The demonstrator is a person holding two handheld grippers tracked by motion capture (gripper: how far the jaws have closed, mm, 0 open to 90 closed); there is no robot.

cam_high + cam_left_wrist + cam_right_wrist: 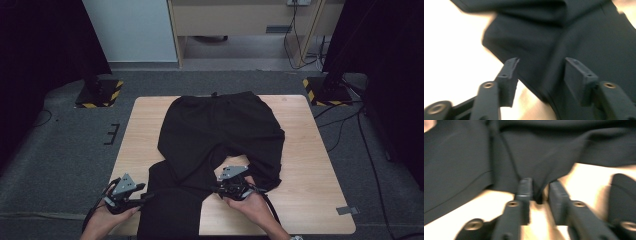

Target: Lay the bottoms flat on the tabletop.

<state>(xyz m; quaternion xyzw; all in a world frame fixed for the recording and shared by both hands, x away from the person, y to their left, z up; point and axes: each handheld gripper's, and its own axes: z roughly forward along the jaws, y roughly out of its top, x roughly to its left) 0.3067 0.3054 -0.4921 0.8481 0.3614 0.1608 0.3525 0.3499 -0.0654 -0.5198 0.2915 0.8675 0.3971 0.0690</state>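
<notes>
High view shows black soft cloth trousers (220,135) spread flat on the light wooden table (310,200), waistband far, legs near the person; the left tool (131,196) has its jaws wide apart beside the near leg, pinching nothing; the right tool (539,195) has its jaws close around a fold of cloth, but I cannot tell if they squeeze it; to fold well, grab only the edge and lift both sides evenly; black cables (345,125) lie on the grey floor (60,150), well apart; nothing blocks the way.
</notes>
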